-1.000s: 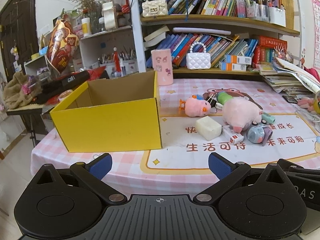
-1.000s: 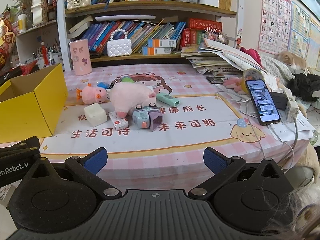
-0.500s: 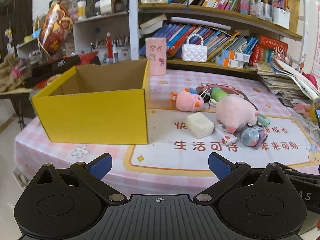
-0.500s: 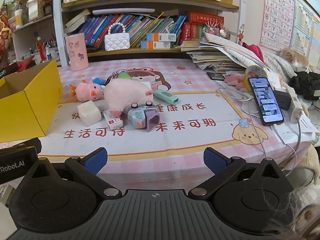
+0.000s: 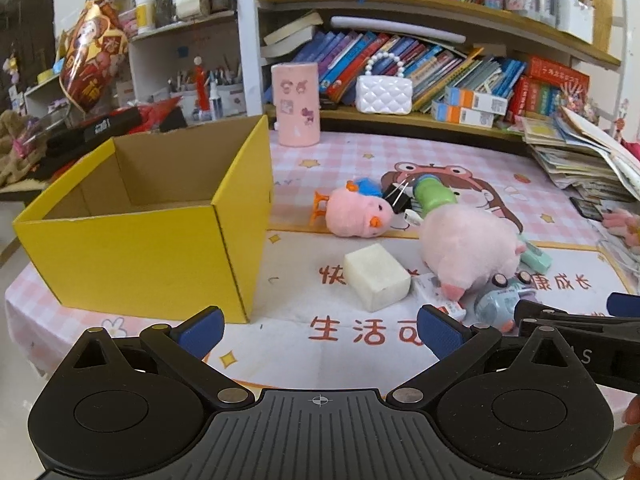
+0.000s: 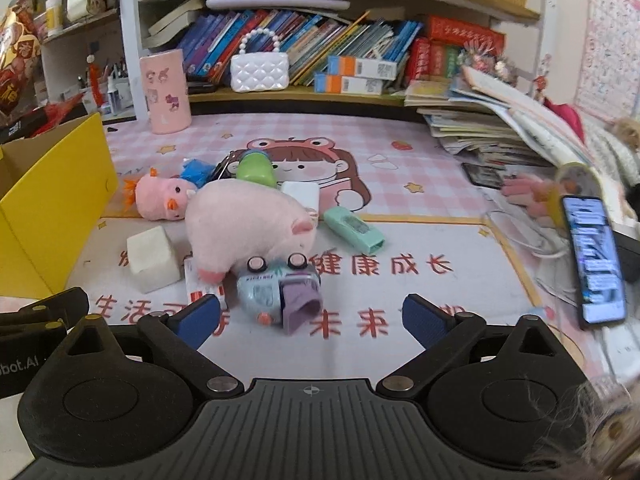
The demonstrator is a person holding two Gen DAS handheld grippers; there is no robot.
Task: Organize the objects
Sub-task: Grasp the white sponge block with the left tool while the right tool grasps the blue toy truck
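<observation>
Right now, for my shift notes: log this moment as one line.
left claw: open, empty | right claw: open, just closing slightly, empty | yellow box: nothing visible inside | toy car: nearest right claw

Ahead of the tongs spreads a table covered by a pink-checked cloth with a cartoon girl and red Chinese characters (image 6: 400,184). Beyond its far edge rises a wooden bookshelf packed with leaning, colourful books (image 6: 328,44), its upper board carrying more books (image 5: 420,4). To the left of that stands a white shelving unit crowded with pens, jars and bottles (image 5: 192,60). On the far right, a wall hung with a pale printed alphabet chart (image 6: 612,40). Far left, a dark wooden door (image 5: 24,20). Soft, even light fills the room.
</observation>
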